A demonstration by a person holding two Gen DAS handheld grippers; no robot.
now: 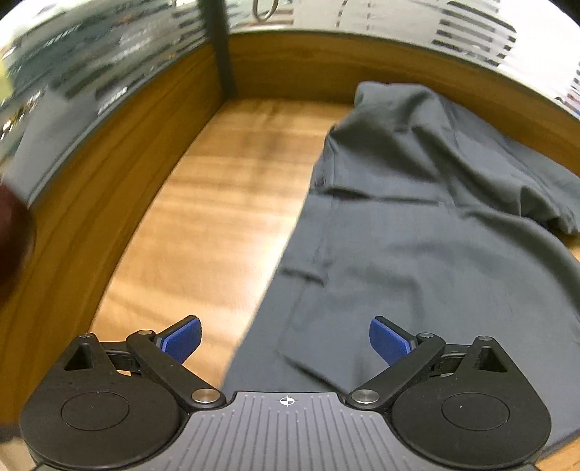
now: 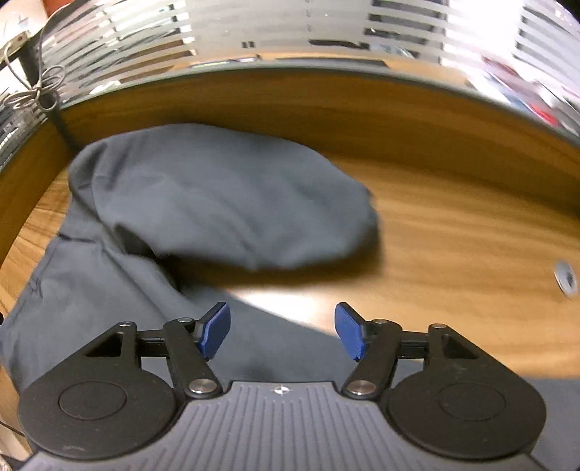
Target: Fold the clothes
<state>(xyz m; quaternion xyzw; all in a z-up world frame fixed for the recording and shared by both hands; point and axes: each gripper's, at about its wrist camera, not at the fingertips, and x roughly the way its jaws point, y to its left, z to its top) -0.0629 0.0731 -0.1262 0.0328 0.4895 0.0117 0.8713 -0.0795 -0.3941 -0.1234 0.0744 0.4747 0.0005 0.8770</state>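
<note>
A dark grey garment lies spread on the wooden table, its upper part folded over itself at the far right. My left gripper hovers above the garment's near left edge, open, with nothing between its blue pads. In the right wrist view the same garment has a rounded flap lifted off the table, casting a shadow beneath. My right gripper stands open above the cloth's near edge, empty, its blue pads apart.
A raised wooden rim bounds the table's far side, with striped frosted glass behind it. A dark post stands at the far corner. A round metal grommet sits in the table at the right. A coiled cable hangs far left.
</note>
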